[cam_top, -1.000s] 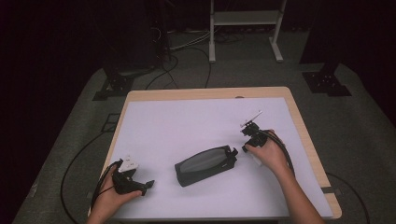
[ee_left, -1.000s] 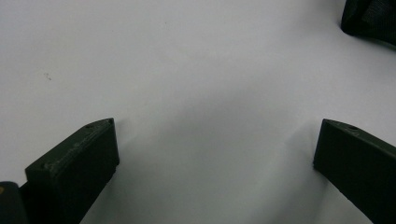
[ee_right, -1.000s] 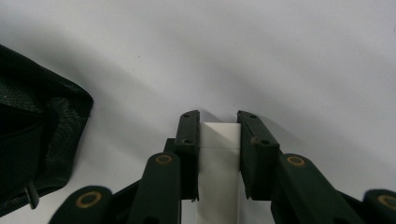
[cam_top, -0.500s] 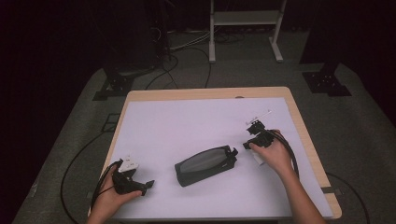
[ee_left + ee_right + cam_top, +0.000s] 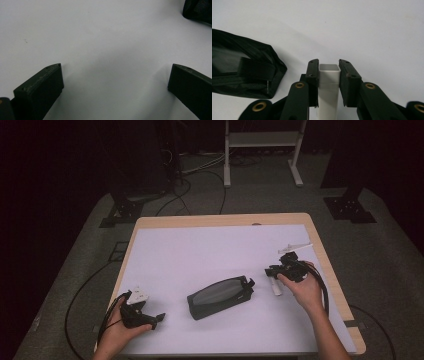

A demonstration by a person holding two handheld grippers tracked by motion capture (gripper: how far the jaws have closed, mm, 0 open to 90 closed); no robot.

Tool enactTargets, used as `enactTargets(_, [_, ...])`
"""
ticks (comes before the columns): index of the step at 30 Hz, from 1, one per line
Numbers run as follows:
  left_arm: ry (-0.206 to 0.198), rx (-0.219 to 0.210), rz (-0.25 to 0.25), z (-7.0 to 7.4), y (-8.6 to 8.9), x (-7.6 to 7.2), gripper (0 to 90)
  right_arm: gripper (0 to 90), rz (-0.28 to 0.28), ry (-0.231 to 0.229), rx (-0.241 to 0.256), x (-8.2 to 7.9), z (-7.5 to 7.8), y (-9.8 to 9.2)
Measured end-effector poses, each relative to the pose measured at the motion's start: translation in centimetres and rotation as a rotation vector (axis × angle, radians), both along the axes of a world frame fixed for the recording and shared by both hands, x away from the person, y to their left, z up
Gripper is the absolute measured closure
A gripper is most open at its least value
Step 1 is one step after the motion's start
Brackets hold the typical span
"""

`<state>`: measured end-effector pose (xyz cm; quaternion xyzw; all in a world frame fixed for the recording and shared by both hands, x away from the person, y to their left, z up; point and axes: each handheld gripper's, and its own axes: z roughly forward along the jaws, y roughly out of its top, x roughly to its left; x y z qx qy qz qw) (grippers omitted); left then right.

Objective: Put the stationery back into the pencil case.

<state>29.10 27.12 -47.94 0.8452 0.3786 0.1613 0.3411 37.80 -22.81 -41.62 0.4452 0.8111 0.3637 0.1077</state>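
Jaws of the right gripper pinch a white square plastic tube just right of a black mesh zip pouch on the white-topped counter. Left gripper jaws stand spread, the pouch's corner beyond them. Between the right gripper's jaws the tube sits clamped, pouch to their left.

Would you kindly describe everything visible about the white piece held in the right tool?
The white piece is a small, smooth, plastic-looking bar with a squarish end face that has rounded corners and a slightly recessed centre. The right tool is shut on it, one black jaw pressed against each side, the end roughly level with the jaw tips. From above it shows as a short white stick over the white table cover, right of the dark pouch.
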Motion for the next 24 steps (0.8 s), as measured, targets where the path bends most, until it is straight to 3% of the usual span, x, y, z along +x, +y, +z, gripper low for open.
enactTargets(13, [0.001,0.0,0.0,0.0,0.0,0.0,0.0,70.4,0.03,-0.093,0.099,-1.2,0.8,-1.1])
enactTargets(24, [0.002,-0.001,0.0,0.0,0.0,0.0,0.0,70.4,0.059,-0.132,0.179,-1.7,1.5,-1.2])
